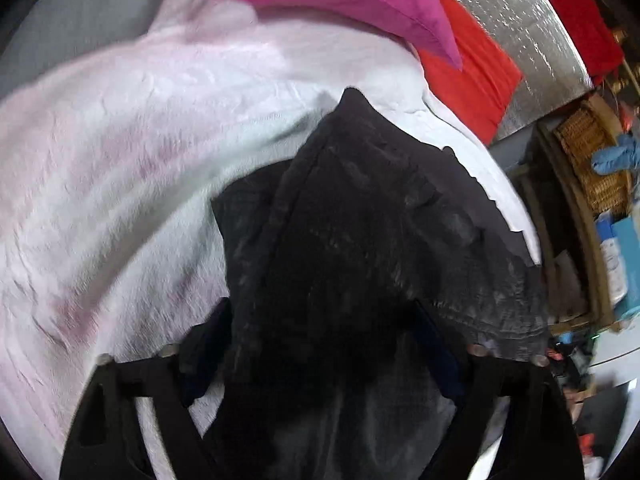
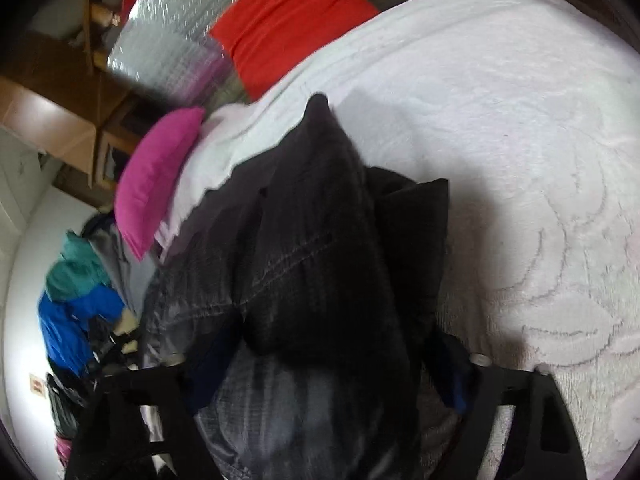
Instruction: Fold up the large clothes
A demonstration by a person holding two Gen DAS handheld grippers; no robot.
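Right now both grippers bear on the same dark garment spread on the white bedspread. Bunched cloth fills the left gripper, its jaws partly closed on it. Likewise the right gripper grips a thick fold. A pink pillow and red pillow lie beyond.

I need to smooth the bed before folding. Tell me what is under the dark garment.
Under the dark garment lies the pale fleecy blanket that covers the bed, showing on both sides of the cloth. Whatever sits directly beneath the garment's bulk is covered and cannot be seen.
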